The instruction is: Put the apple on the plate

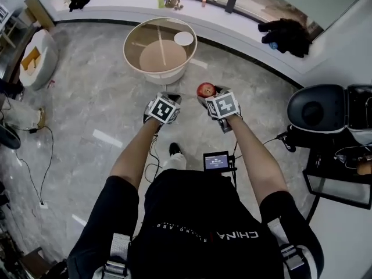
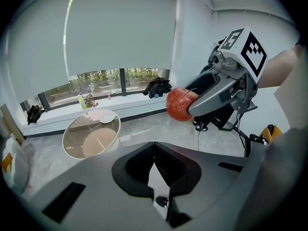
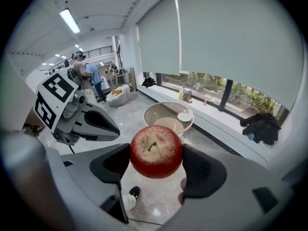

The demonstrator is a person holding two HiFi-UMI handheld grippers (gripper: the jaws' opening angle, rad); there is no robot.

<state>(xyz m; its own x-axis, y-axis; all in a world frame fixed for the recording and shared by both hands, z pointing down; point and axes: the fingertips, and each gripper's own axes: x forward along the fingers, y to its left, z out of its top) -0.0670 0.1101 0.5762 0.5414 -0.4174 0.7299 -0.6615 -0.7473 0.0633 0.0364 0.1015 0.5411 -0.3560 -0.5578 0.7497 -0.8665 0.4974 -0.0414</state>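
- here the right gripper pinches the red apple between its jaws, in the air over the grey floor, short of the round glass table.
- the left gripper has its jaws pressed together on nothing.
- the white plate lies at the table's far right edge.
- the head view shows only part of the apple past the marker cube; the right gripper view shows its whole stem end, the left gripper view its side.
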